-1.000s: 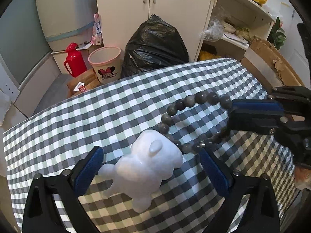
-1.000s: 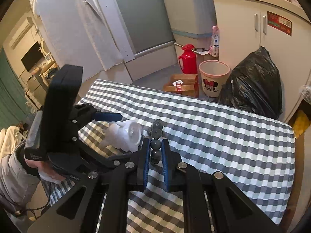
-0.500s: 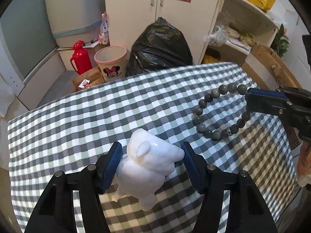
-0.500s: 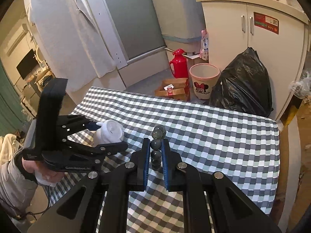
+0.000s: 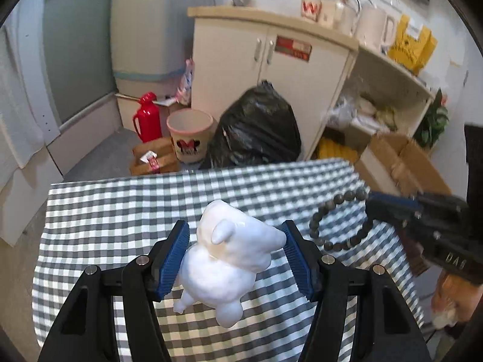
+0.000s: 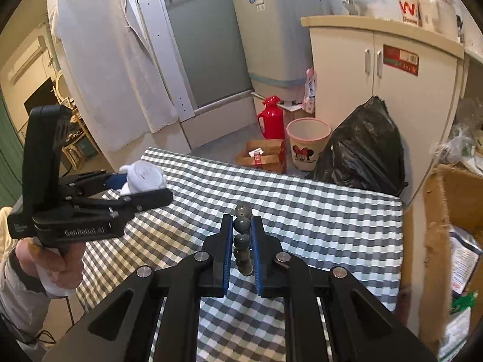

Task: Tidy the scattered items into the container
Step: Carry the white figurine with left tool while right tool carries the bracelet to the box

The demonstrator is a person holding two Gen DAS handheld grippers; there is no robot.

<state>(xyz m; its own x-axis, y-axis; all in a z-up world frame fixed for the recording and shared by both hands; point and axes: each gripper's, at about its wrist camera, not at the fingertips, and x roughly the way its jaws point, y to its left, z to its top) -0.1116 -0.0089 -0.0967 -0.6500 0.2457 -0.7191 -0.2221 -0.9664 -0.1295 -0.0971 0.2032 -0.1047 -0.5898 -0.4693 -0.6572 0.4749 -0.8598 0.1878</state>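
Observation:
A white animal figurine (image 5: 229,259) hangs above the grey-checked tablecloth (image 5: 120,208), and my left gripper (image 5: 237,253) is shut on it with a blue pad on each side. The figurine (image 6: 145,176) and the left gripper (image 6: 132,191) also show at the left of the right wrist view, lifted off the cloth. A bracelet of dark grey beads (image 5: 338,226) hangs in the air to the right, pinched by my right gripper (image 5: 372,211). In the right wrist view the beads (image 6: 242,241) stand in a column between the shut blue pads of the right gripper (image 6: 242,226).
An open cardboard box (image 5: 401,163) stands past the table's right edge. Beyond the far edge are a black rubbish bag (image 5: 256,132), a pink bin (image 5: 190,135), a red flask (image 5: 147,117) and a white cabinet (image 5: 271,69). A person's hand (image 6: 51,259) holds the left gripper.
Both grippers have risen from the table. The left one closed on the white figurine and lifted it; the right one carried the bead bracelet up and to the right.

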